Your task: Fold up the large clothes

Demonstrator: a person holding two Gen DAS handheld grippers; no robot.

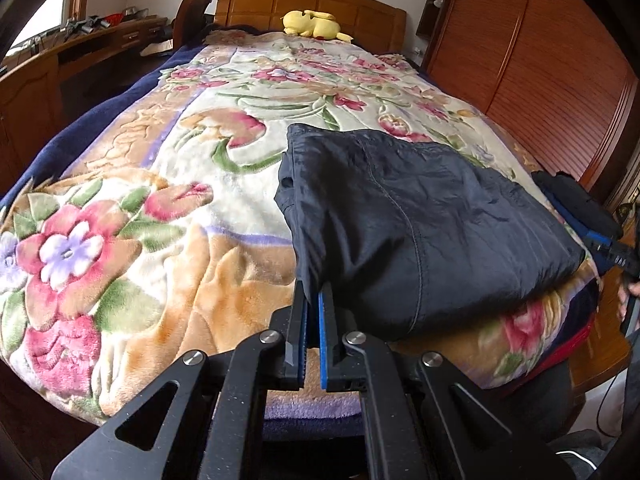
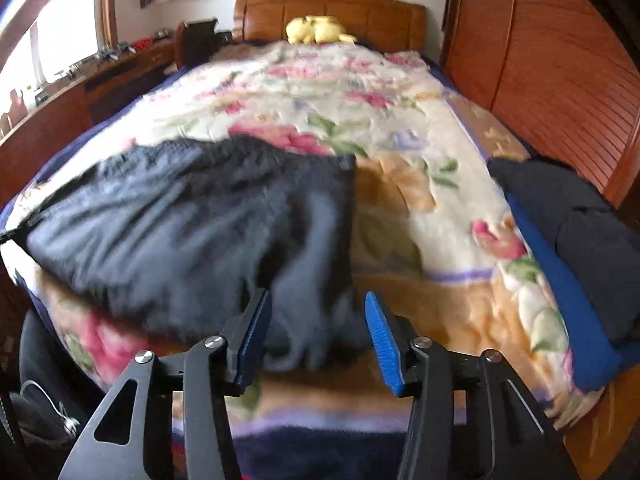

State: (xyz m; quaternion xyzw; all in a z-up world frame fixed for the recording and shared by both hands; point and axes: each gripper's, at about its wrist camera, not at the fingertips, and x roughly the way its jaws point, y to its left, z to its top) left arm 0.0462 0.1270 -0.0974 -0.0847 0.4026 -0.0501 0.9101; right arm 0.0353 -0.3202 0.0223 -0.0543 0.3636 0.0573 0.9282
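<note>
Dark garment (image 2: 180, 216) blurred, near edge hidden

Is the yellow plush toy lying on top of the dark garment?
No, the yellow plush toy sits by the headboard, far from the dark garment.

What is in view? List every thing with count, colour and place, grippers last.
Folded dark navy garment: one, near end of the bed, a corner clamped in the left gripper.
Floral plush blanket: one, cream, pink and tan, covering the bed.
Yellow plush toy: one, by the wooden headboard.
Black and blue clothes pile: one, bed's right edge.
Slatted wooden wardrobe: one, reddish brown, right of the bed.
Wooden desk: one, brown, cluttered, left under the window.
Left gripper: black, blue pads, shut on the garment.
Right gripper: black, blue pads, open, garment edge between its fingers.
</note>
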